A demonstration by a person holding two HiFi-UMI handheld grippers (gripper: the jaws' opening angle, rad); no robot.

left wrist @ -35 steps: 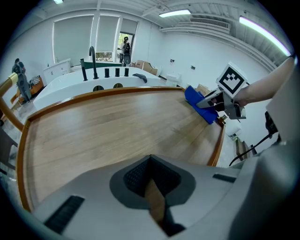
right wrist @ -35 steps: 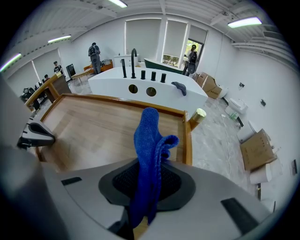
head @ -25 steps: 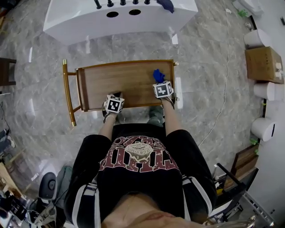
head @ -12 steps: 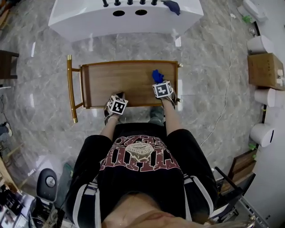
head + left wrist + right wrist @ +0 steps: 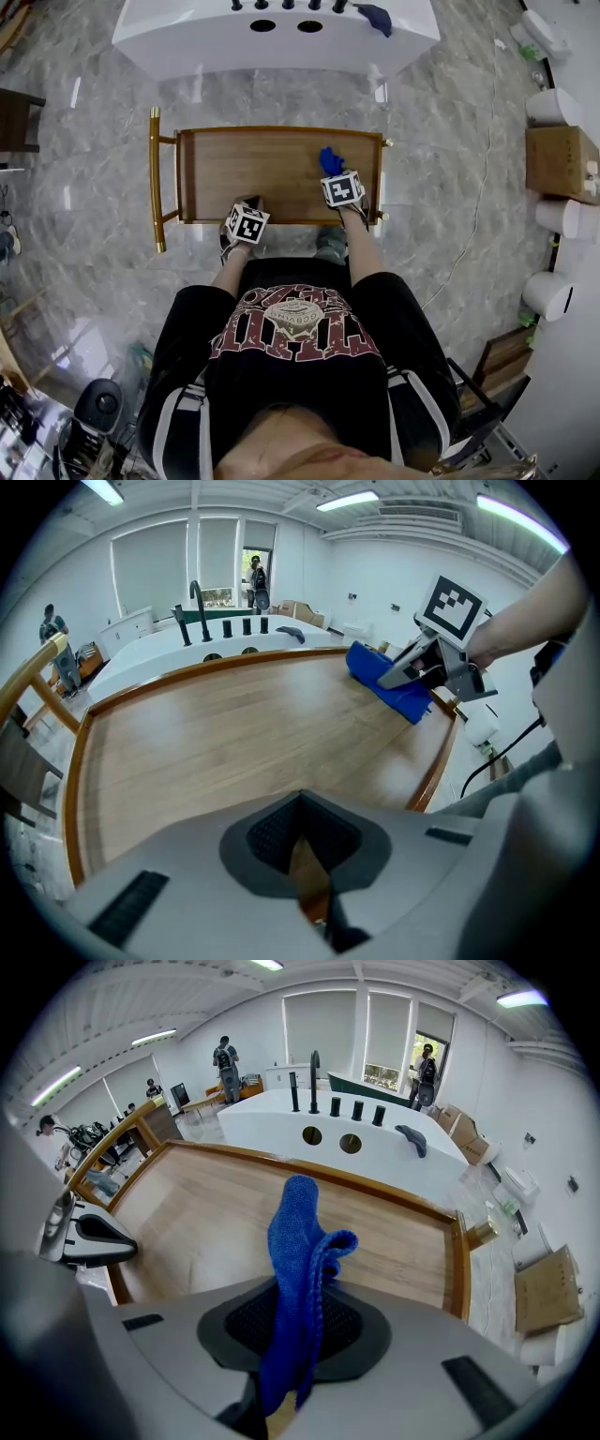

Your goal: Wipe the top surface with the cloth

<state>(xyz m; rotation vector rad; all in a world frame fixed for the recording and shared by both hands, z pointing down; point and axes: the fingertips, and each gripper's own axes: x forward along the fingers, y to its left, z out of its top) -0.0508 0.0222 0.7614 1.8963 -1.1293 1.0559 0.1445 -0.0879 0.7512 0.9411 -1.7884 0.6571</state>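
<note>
While your right gripper (image 5: 292, 1330) clamps the blue microfibre cloth (image 5: 298, 1260), the cloth stands up from between its jaws, folded over at the free end. Seen from the left gripper view, the cloth (image 5: 394, 682) appears to meet the wooden cart top (image 5: 216, 733) near its right-hand rim. In the head view, the cloth (image 5: 329, 160) lies just ahead of your right gripper (image 5: 337, 176), over the right part of the cart top (image 5: 262, 173). Your left gripper (image 5: 305, 841) has its jaws brought together on nothing, at the near rim. A gold handle frame (image 5: 156, 178) flanks the left end. Beyond stands a white counter (image 5: 187, 42) with a dark cloth (image 5: 375, 15) on it.
</note>
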